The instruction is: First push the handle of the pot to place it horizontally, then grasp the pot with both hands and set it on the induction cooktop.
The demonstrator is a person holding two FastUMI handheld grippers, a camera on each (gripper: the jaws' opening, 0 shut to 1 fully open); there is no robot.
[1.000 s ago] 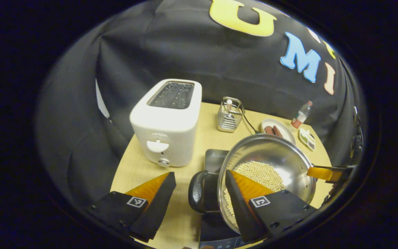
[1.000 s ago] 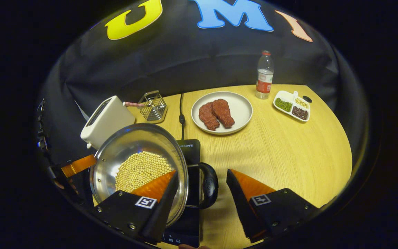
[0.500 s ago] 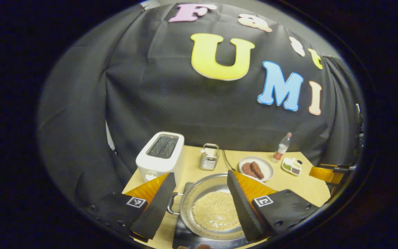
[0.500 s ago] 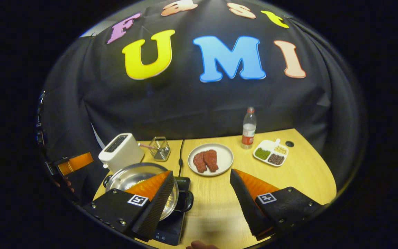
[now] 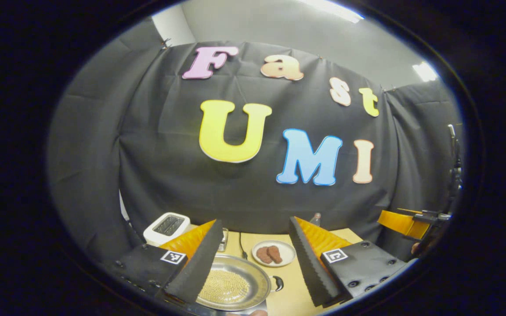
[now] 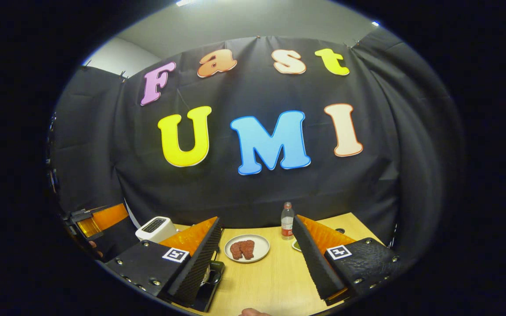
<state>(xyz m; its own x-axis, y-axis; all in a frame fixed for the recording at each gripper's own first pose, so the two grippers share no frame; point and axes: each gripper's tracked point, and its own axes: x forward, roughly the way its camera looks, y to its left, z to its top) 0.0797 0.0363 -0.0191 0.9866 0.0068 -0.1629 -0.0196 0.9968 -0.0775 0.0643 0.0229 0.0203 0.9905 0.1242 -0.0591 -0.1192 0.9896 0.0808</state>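
The steel pot [image 5: 231, 287] holds pale beans and lies low in the left gripper view, with one dark side handle [image 5: 278, 283] pointing right. My left gripper [image 5: 253, 263] hangs open well above and behind the pot, holding nothing. In the right gripper view the pot's dark handle [image 6: 215, 277] peeks out beside my left finger, over the black induction cooktop [image 6: 204, 300]. My right gripper [image 6: 257, 259] is open and holds nothing, high over the wooden table [image 6: 275, 281]. Most of the pot is hidden behind that finger.
A white toaster [image 5: 166, 224] stands at the back left. Behind the pot sit a plate of meat [image 6: 247, 248] and a water bottle [image 6: 287, 220]. The other gripper shows at the right edge [image 5: 406, 221] and the left edge [image 6: 99, 219].
Both grippers, open throughout, have risen and drawn back from the pot's handles. The views now tilt up toward the wall. The pot stays down on the cooktop.
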